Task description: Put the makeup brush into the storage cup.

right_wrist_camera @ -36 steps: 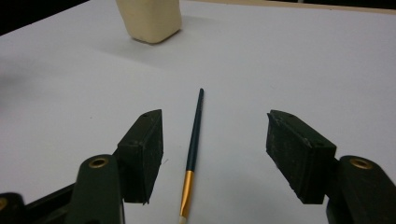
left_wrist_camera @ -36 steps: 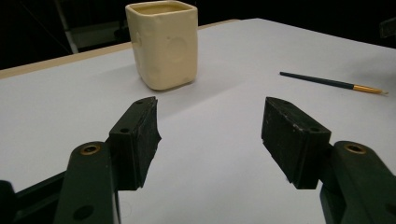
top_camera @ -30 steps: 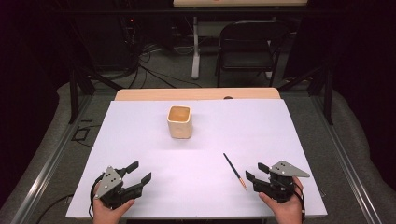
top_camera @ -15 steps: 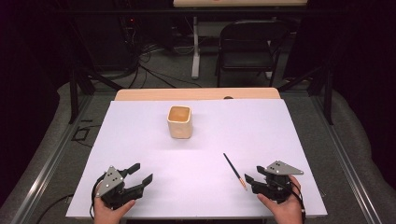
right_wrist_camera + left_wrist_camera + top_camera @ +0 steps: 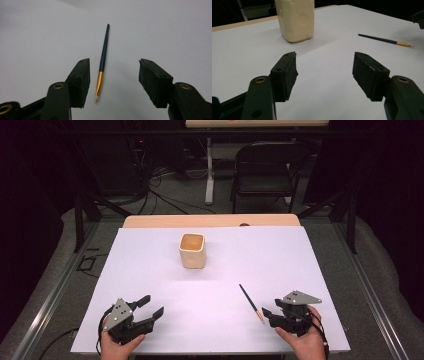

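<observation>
At the near edge of the table (image 5: pixel 150 270), the right gripper (image 5: pixel 272 314) sits at about five o'clock with its jaws spread wide and nothing between the pads. The left gripper (image 5: pixel 152 306) rests at about seven o'clock, jaws equally wide and empty. In the right gripper view the paintbrush (image 5: pixel 103 62) lies flat on the white surface just ahead of the jaws, its pale bristle tip pointing back at the gripper and its dark handle running away toward twelve o'clock. The brush sits closer to the pad on that view's left than to the other. Seen from the high view the paintbrush (image 5: pixel 251 303) is just beside the right gripper, at roughly eleven o'clock from it, slanting up and left. Farther off, near the middle of the table at twelve o'clock, stands the cream cup (image 5: pixel 192 250), upright, open mouth up and well apart from the brush.

The step in hand looks like picking up the brush, probably to put it in the cup. To do it well, the right gripper should shift sideways so the brush lies midway between the pads. It should then come down low over the gold band or the handle just past it and close squarely across the shaft. The thin handle could roll or slip, so the pads need to meet the table almost flush.
</observation>
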Demonstrator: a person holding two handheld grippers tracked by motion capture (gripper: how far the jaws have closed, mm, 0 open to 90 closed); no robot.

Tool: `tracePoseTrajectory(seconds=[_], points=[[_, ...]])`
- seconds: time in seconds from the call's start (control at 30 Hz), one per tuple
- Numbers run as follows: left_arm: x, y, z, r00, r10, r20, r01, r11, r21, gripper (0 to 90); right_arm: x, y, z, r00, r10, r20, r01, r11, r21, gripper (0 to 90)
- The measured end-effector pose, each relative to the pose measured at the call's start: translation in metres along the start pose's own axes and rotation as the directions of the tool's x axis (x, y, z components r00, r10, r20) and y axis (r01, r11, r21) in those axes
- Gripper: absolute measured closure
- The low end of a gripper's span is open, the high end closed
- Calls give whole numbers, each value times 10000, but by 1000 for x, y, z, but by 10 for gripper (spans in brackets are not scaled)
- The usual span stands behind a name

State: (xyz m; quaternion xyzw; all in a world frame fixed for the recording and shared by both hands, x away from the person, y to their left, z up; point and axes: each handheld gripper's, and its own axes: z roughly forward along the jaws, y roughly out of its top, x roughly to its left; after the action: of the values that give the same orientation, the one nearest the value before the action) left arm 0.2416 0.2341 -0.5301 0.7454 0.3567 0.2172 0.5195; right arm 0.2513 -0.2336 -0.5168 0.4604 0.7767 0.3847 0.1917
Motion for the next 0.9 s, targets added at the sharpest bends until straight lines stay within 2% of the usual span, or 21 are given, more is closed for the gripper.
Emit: tracePoseTrajectory(seconds=[0.03,0.17,0.33,0.47,0.9], points=[[0,0,0,10000,8,-2,-8,10000,-4,364,0,0,0,10000,0,0,0,10000,0,423],[-1,0,0,10000,54,-8,-54,10000,65,365,-4,2,-1,10000,92,-39,-89,9982,585,432],[-1,0,1,10000,78,36,-78,9999,99,365,-7,3,-1,9996,273,-1,-271,9960,854,443],[-1,-1,1,10000,83,26,-83,9998,154,365,-9,4,-1,9999,134,68,-142,9914,1298,452],[-1,-1,2,10000,40,14,-41,9998,187,366,-13,14,0,9999,87,82,-100,9842,1765,477]])
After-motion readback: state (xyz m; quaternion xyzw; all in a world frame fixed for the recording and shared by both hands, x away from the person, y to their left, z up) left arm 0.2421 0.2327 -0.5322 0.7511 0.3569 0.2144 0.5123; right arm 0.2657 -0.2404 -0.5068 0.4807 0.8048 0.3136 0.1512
